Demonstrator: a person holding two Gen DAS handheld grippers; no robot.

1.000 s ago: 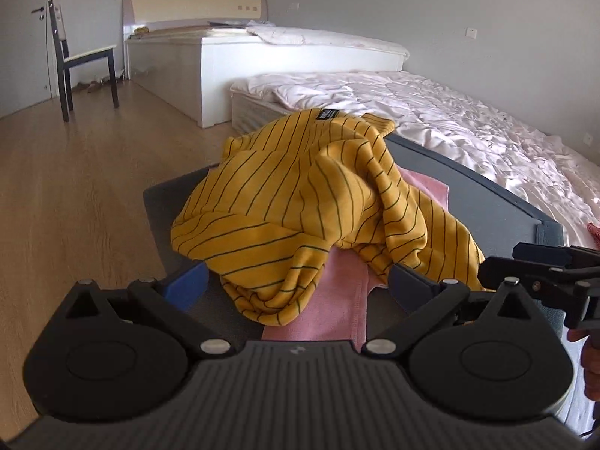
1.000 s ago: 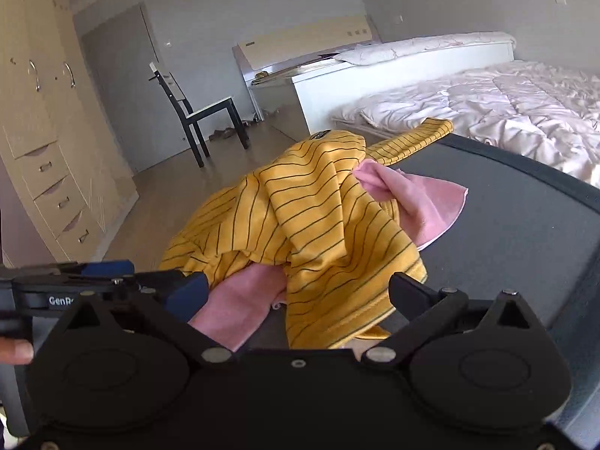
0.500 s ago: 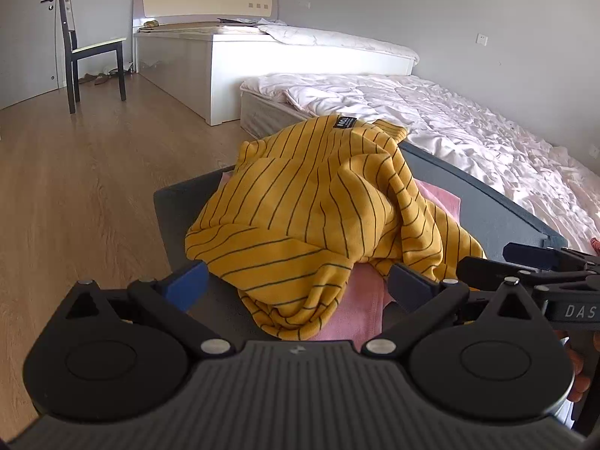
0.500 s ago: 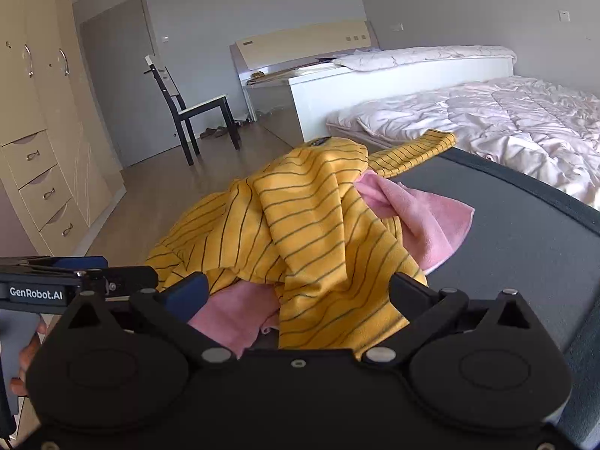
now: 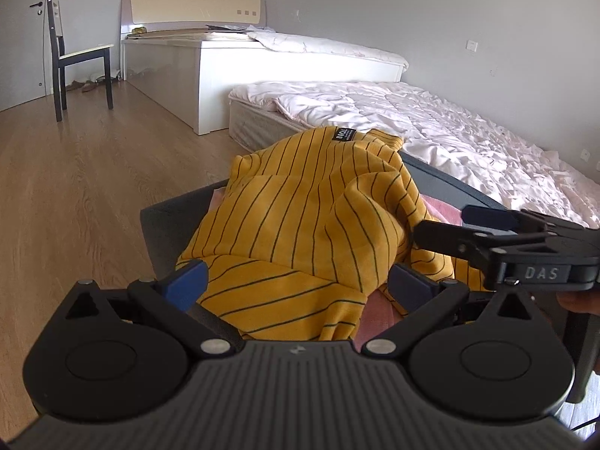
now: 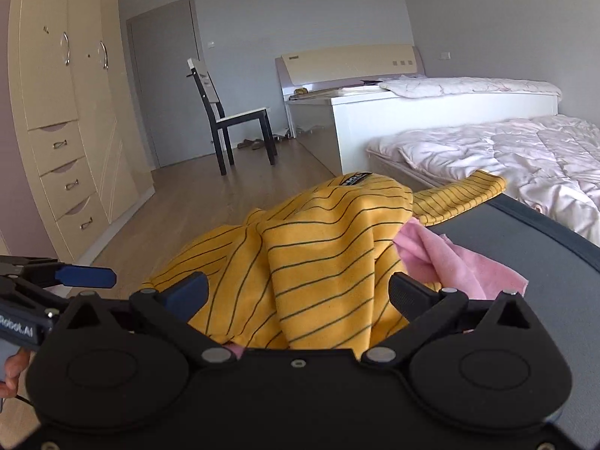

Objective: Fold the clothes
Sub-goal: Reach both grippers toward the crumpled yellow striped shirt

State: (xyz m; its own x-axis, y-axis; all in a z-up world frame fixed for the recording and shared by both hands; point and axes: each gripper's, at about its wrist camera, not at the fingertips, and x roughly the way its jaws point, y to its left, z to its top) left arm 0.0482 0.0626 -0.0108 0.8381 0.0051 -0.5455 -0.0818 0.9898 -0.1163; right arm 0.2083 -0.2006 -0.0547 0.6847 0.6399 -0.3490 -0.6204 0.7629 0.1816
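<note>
Left wrist: shirt (image 5: 300,225) between claw (image 5: 298,285) fingers

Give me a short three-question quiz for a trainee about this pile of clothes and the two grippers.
1. True or false: the yellow striped knit top lies over the pink cloth garment.
2. Which sits nearest the black label on the top? A) the chair B) the mattress C) the ribbed yellow cuff
3. Fill in: the left gripper and right gripper both have their jaws ____.

Key: 1 true; 2 C; 3 open, nothing held.
</note>
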